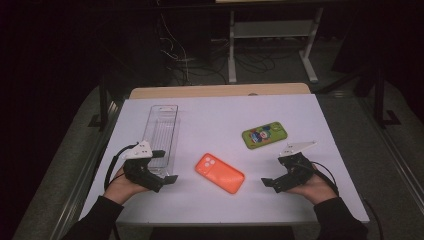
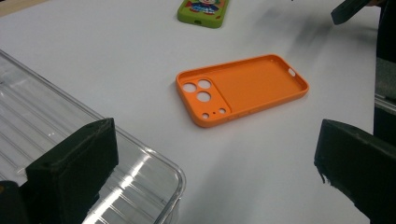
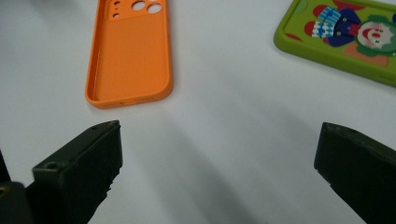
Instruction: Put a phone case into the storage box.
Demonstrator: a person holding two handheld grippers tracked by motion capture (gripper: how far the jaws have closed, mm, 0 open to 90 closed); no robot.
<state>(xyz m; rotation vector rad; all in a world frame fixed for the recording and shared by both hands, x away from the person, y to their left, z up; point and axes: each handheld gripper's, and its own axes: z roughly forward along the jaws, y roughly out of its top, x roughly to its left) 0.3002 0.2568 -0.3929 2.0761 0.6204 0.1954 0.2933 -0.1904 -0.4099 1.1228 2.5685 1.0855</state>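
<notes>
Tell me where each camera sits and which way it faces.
High view: above the person's side, facing forward and down on the white table; shows both forearms, left gripper and right gripper.
Left gripper view: on the left gripper, between its open jaws, facing the orange phone case beside the clear tray.
Right gripper view: on the right gripper, open jaws, facing the orange case and the green phone case.
All views share both cases.

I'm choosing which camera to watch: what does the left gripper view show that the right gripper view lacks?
Left gripper view alone: the clear plastic tray under its own open tool, and the tip of the other tool at top right. Right gripper view alone: its own open tool over bare table. Both: the orange phone case lying hollow side up, and the green cartoon case.
</notes>
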